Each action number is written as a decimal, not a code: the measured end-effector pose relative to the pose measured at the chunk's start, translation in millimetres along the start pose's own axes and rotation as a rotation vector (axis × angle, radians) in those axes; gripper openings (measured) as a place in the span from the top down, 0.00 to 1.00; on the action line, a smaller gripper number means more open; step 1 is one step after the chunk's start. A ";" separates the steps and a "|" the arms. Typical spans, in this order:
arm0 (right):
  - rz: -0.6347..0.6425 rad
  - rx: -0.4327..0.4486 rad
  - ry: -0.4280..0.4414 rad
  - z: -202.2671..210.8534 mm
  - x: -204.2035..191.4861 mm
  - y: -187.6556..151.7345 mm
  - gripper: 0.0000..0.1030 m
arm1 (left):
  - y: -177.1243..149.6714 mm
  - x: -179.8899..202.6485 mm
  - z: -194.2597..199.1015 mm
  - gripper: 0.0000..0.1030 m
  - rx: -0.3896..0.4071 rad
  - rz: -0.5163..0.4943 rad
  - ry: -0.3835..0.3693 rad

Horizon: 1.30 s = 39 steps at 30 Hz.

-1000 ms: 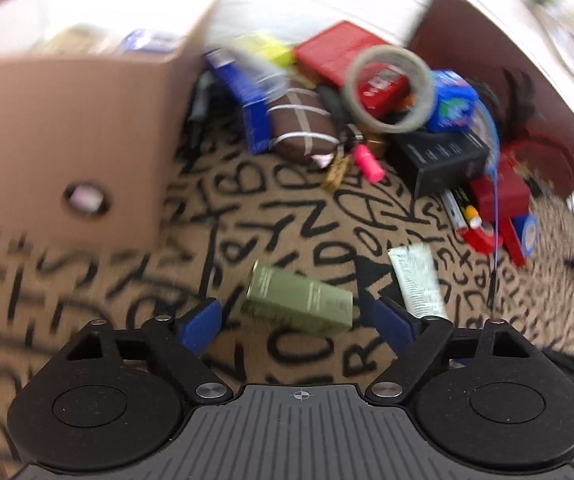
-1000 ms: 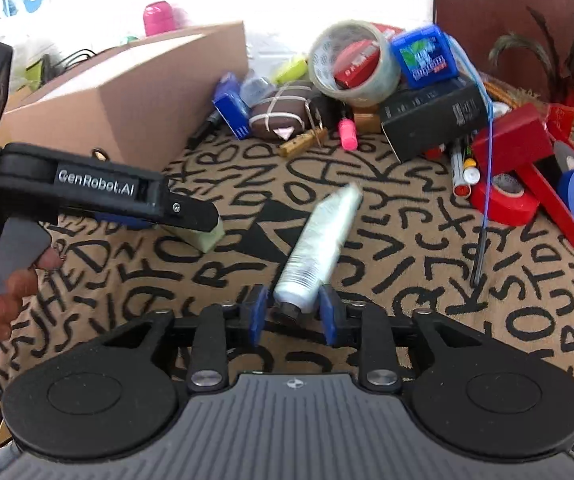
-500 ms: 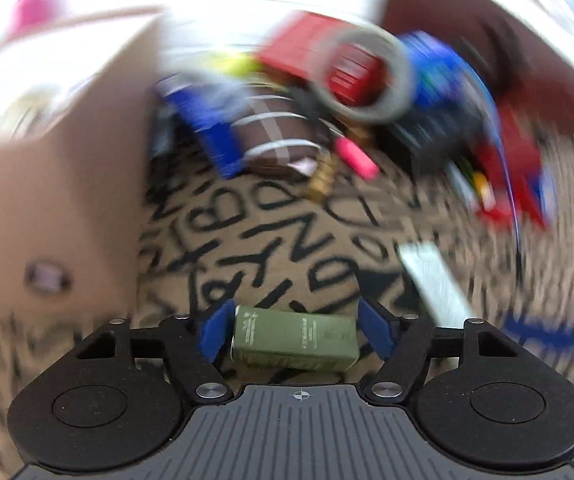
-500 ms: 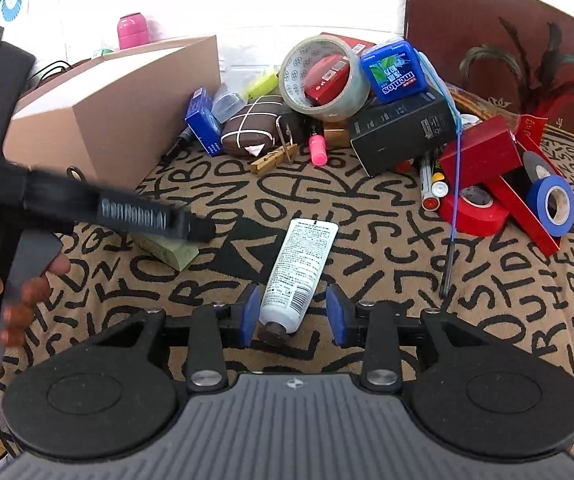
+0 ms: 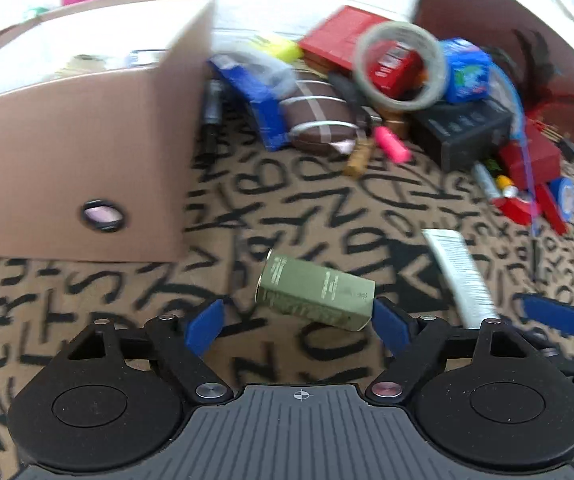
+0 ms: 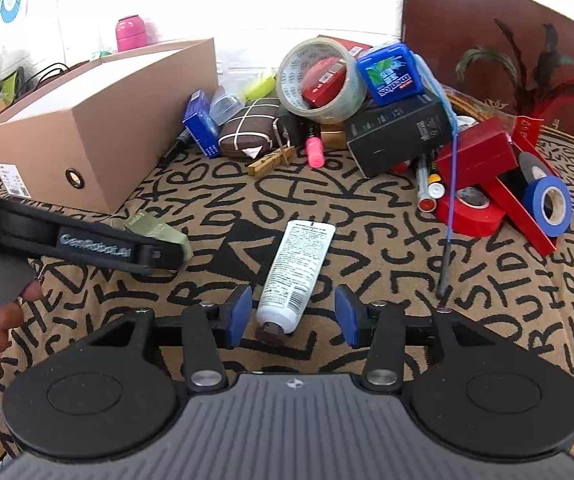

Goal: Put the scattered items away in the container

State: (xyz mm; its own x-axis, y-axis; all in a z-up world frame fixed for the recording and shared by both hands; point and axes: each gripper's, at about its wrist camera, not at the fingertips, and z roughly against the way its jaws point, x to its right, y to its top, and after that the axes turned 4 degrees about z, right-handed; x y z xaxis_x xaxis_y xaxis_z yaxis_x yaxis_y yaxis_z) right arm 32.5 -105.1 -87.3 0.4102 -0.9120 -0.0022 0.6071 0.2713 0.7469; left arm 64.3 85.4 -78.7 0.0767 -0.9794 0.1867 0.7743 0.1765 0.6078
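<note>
Your left gripper (image 5: 299, 326): jaws opening, wide apart, olive-green box (image 5: 315, 295) lying tilted between them on letter-print cloth (image 5: 327, 208), right pad at its end, left pad clear of it. Your right gripper (image 6: 293, 316): jaws opening, white tube (image 6: 299, 270) lying between pads, cap end nearest, neither pad touching. Cardboard box (image 6: 99, 136) open, far left, beside clutter pile; tape roll (image 6: 321, 80) on top.

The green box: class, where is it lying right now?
Left wrist view: green box lies on the lettered cloth between the left gripper fingers, white tube beside it.
</note>
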 end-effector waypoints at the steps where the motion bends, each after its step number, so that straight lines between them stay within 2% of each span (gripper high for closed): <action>1: -0.002 0.003 0.001 0.7 0.1 -0.2 0.51 | -0.4 -5.2 1.0 0.14 0.006 0.016 0.019; 5: 0.000 0.006 0.002 1.7 0.1 -0.4 0.51 | 2.9 -27.2 7.5 0.14 0.009 0.127 0.044; 10: 0.002 0.004 0.010 -1.0 -2.5 1.2 0.49 | 6.2 -31.6 9.0 0.09 -0.005 0.266 -0.035; 14: 0.016 0.003 0.023 -1.6 -8.4 2.3 0.49 | 14.3 -25.2 -3.7 0.09 0.034 0.319 0.028; 16: 0.025 0.001 0.024 -1.2 -10.2 2.1 0.49 | 17.8 -23.4 -7.3 0.10 0.049 0.310 0.031; 17: 0.025 -0.002 0.021 -1.4 -9.9 2.2 0.49 | 18.2 -22.6 -9.2 0.14 0.056 0.274 0.030; 19: 0.019 -0.003 0.014 -1.3 -8.9 2.2 0.49 | 15.0 -21.2 -8.3 0.35 0.071 0.182 0.037; 20: 0.016 -0.001 0.012 -0.9 -8.3 2.0 0.49 | 13.1 -23.2 -5.9 0.55 0.070 0.150 0.028; 21: 0.013 -0.001 0.011 -0.8 -7.5 1.7 0.49 | 12.0 -28.0 -3.1 0.65 0.061 0.129 -0.007; 23: 0.012 -0.007 0.008 -2.3 -7.5 1.7 0.49 | 8.7 -37.9 3.5 0.72 0.030 0.102 -0.078; 25: 0.014 -0.010 0.009 -3.9 -7.2 1.4 0.48 | 5.2 -44.9 8.7 0.71 0.012 0.068 -0.093; 26: 0.011 -0.012 0.010 -4.9 -7.1 1.4 0.48 | 3.7 -46.7 11.0 0.52 0.011 0.063 -0.086; 29: 0.008 -0.019 0.009 -9.3 -7.9 2.5 0.49 | 0.2 -44.2 13.5 0.36 0.017 0.038 -0.055; 30: 0.009 -0.020 0.007 -10.8 -8.6 2.9 0.49 | -0.8 -42.1 13.1 0.34 0.017 0.030 -0.058; 31: 0.012 -0.023 0.005 -12.2 -9.3 3.0 0.49 | -2.2 -39.3 12.4 0.35 0.018 0.024 -0.058; 32: 0.015 -0.027 0.004 -13.4 -10.1 3.3 0.49 | -3.3 -37.2 13.0 0.41 0.019 0.015 -0.063; 33: 0.016 -0.031 0.002 -14.8 -10.2 3.7 0.49 | -4.0 -35.7 13.0 0.64 0.016 0.001 -0.074; 35: 0.011 -0.037 -0.002 -17.2 -9.5 4.5 0.50 | -5.9 -35.5 13.7 0.68 0.002 -0.014 -0.088; 36: 0.010 -0.040 -0.003 -18.4 -9.1 5.0 0.53 | -6.7 -35.3 14.7 0.59 -0.001 -0.017 -0.085; 37: 0.011 -0.042 -0.003 -19.6 -9.0 5.3 0.57 | -7.8 -34.9 16.7 0.58 -0.001 -0.020 -0.077; 39: 0.006 -0.046 0.000 -21.9 -8.6 6.0 0.57 | -10.7 -32.9 19.9 0.33 -0.007 -0.032 -0.056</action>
State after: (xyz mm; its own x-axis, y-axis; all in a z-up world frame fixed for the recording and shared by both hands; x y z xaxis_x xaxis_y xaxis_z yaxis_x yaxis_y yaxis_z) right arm 47.6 -88.9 -97.3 0.4140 -0.9103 0.0021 0.6350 0.2905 0.7158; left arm 41.0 117.7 -76.0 0.0162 -0.9775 0.2102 0.7799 0.1439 0.6092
